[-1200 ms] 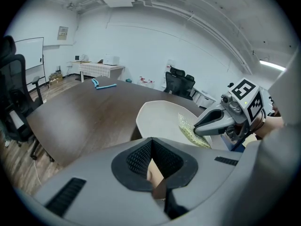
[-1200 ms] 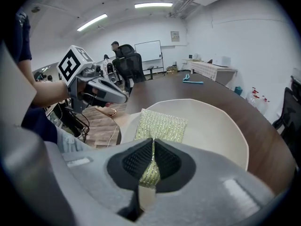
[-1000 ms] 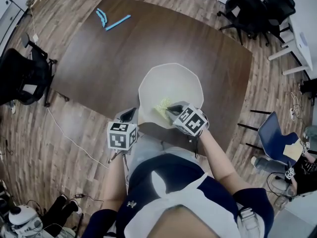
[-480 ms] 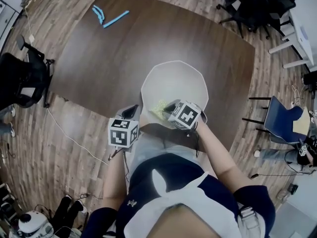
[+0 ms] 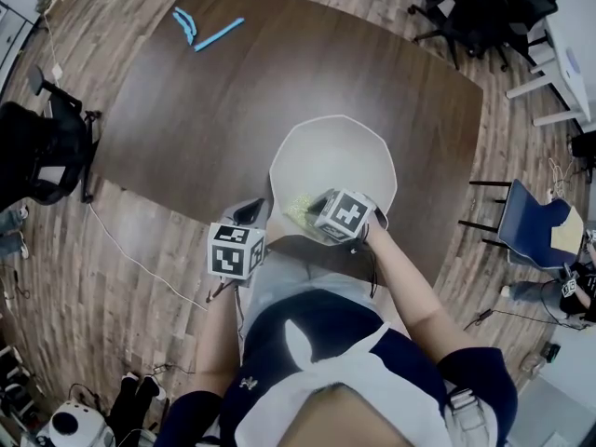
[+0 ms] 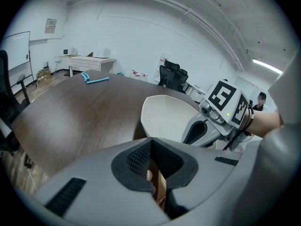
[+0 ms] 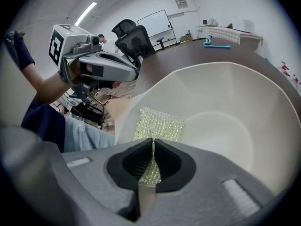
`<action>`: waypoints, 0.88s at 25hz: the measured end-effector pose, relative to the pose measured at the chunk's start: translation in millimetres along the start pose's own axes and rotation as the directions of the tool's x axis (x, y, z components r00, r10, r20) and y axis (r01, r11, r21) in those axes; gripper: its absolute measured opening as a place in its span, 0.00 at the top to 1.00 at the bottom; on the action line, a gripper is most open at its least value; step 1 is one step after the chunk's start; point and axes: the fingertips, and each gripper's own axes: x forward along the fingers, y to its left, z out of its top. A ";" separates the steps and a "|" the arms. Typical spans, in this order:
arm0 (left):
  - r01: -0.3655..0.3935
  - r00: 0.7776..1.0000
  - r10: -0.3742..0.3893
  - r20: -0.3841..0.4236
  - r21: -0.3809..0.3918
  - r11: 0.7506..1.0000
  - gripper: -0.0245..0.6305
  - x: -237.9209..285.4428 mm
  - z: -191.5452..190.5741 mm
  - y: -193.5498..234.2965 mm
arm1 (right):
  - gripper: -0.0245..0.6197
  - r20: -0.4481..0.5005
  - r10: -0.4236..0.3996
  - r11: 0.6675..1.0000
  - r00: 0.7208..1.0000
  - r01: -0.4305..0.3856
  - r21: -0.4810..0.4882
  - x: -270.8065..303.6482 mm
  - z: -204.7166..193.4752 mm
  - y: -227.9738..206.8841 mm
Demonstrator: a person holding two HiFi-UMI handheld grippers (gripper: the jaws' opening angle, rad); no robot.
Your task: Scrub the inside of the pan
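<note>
A white, many-sided pan (image 5: 331, 156) sits at the near edge of the dark wooden table (image 5: 233, 110). My right gripper (image 5: 312, 203) points steeply down into it and is shut on a yellow-green mesh scrub pad (image 7: 159, 125). The pad lies flat against the pan's near inner wall (image 7: 221, 107). My left gripper (image 5: 250, 212) is just outside the pan's near-left rim. Its jaws are closed in the left gripper view (image 6: 150, 142), with a tan piece between them that looks like the pan's handle. The handle is otherwise hidden.
Blue plastic pieces (image 5: 200, 33) lie at the table's far left corner. Black office chairs stand at the left (image 5: 42, 147) and far right (image 5: 475, 12), and a blue chair (image 5: 521, 240) at the right. The person's body is close against the near table edge.
My right gripper has tipped further down and sunk, carrying the pad lower along the pan's near wall. The left gripper has shifted only slightly toward the pan.
</note>
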 end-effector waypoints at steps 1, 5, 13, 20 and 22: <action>0.001 1.000 -0.001 -0.003 0.000 1.000 0.96 1.3 -0.4 0.0 | 0.94 -0.004 0.003 1.000 1.000 -0.003 0.001 1.2 -0.4 -0.6; 0.010 1.000 -0.010 -0.012 0.000 1.000 0.96 4.6 -1.8 -1.4 | 0.94 -0.004 0.001 1.000 1.000 -0.001 0.008 4.3 1.4 -3.7; 0.021 0.999 -0.021 -0.032 -0.002 1.000 0.96 10.2 -5.2 0.1 | 0.94 -0.004 -0.023 1.000 1.000 0.023 -0.004 9.6 7.6 -7.9; 0.029 0.999 -0.029 -0.040 0.003 1.000 0.96 16.4 -2.8 0.9 | 0.94 0.018 -0.007 1.000 1.000 0.007 0.018 13.5 12.8 -12.6; 0.032 0.999 -0.032 -0.043 0.004 0.999 0.96 17.9 -2.1 0.9 | 0.94 0.030 -0.009 1.000 1.000 0.009 0.022 13.9 16.2 -14.1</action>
